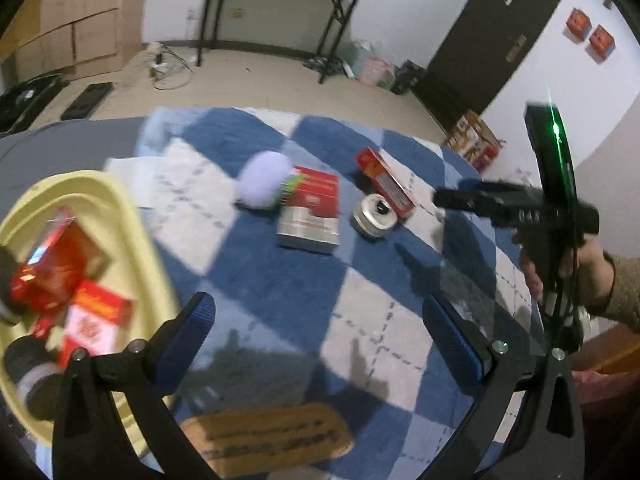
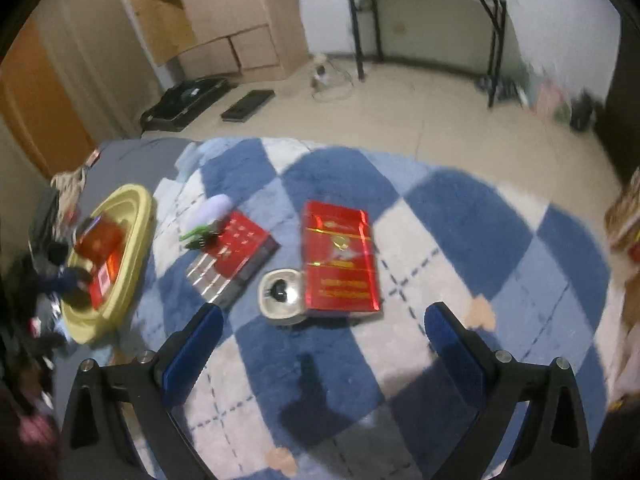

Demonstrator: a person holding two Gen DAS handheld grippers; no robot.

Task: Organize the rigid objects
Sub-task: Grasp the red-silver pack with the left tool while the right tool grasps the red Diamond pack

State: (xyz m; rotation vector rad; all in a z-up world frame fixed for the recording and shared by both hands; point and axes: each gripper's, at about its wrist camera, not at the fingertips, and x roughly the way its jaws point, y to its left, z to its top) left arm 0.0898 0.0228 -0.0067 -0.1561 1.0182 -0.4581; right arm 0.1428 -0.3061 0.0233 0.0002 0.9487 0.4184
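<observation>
On the blue-and-white checked blanket [image 1: 280, 300] lie a long red box [image 2: 340, 260], a round silver tin [image 2: 282, 292] touching its left side, and a red-and-silver box [image 2: 232, 260]. A pale purple oval thing [image 2: 212, 208] and a green comb [image 2: 200, 236] lie beside that. The left wrist view shows the same red box [image 1: 384, 182], tin [image 1: 374, 216] and red-and-silver box [image 1: 310, 216]. My left gripper [image 1: 324, 336] hangs open over bare blanket, just right of the yellow basin [image 1: 132, 216]. My right gripper [image 2: 326, 344] is open, empty, short of the tin.
The yellow basin [image 2: 136, 216] at the left holds red boxes [image 1: 60, 264]. A wooden brush [image 1: 268, 436] lies near the front edge. A person's hand [image 1: 580, 276] carries the right gripper [image 1: 444, 198]. Beyond the blanket are floor, a black table [image 2: 424, 20] and cardboard boxes [image 2: 216, 20].
</observation>
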